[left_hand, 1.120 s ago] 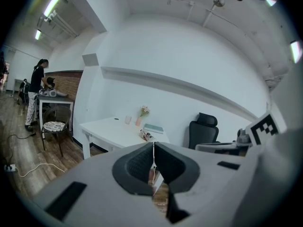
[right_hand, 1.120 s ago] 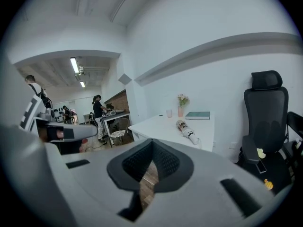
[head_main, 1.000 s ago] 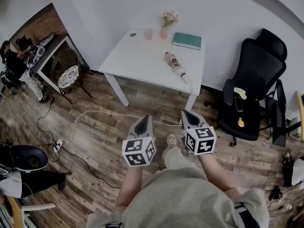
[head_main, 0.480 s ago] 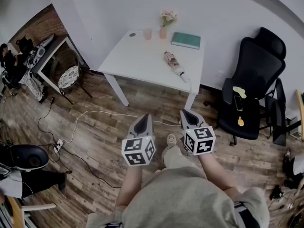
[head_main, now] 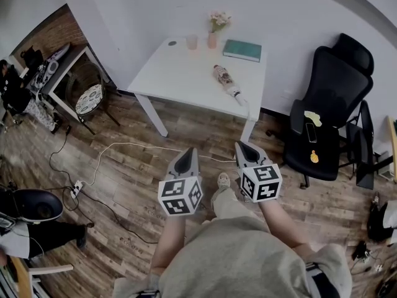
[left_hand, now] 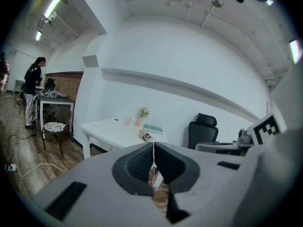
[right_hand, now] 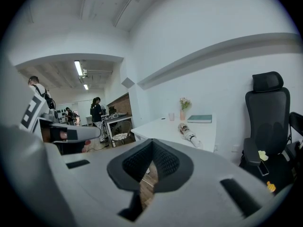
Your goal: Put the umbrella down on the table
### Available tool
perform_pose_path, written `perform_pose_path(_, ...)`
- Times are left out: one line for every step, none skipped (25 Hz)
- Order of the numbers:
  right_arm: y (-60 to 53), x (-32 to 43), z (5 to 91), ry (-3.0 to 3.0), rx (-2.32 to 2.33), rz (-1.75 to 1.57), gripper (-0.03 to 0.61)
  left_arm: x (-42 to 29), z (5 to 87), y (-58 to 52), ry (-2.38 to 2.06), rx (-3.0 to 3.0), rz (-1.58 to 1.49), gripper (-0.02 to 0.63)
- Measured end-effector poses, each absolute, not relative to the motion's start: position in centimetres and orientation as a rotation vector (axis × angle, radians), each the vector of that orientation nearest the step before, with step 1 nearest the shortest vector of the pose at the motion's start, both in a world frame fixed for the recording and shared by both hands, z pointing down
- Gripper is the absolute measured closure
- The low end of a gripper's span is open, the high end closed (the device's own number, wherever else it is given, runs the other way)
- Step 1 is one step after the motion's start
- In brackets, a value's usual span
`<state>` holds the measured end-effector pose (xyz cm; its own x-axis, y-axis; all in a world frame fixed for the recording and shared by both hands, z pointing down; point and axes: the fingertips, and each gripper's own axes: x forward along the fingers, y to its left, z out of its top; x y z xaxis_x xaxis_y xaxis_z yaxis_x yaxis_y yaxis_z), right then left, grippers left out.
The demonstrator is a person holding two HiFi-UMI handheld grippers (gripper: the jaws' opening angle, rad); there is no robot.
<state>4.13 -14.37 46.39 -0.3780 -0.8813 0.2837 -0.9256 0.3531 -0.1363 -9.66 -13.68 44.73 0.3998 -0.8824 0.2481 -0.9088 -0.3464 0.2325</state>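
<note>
Not much to report here. The person [head_main: 10,87] by the dark desk [head_main: 62,59] at the far left has been relocated a bit. A second ago an arm was stretched out toward the desk. Now it's pulled in, and the figure is seen closer to the left edge of the head view, partly cut off. Other than that, the whole head view has been nudged. The white table [head_main: 180,73], the umbrella [head_main: 226,81] on it, the green book [head_main: 242,49] and the black office chair [head_main: 335,85] are all found slightly higher in frame than before, shifted together.
</note>
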Motion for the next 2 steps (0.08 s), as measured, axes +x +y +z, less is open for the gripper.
perform_pose_path(-14.43,4.19,46.35,-2.449,1.650,0.410,0.578,-9.61,44.68,-13.75,-1.555,2.332,0.111,0.604)
perform_pose_path(-14.49,4.24,46.31,-2.451,1.650,0.410,0.578,-9.56,44.63,-13.83,-1.556,2.333,0.110,0.604)
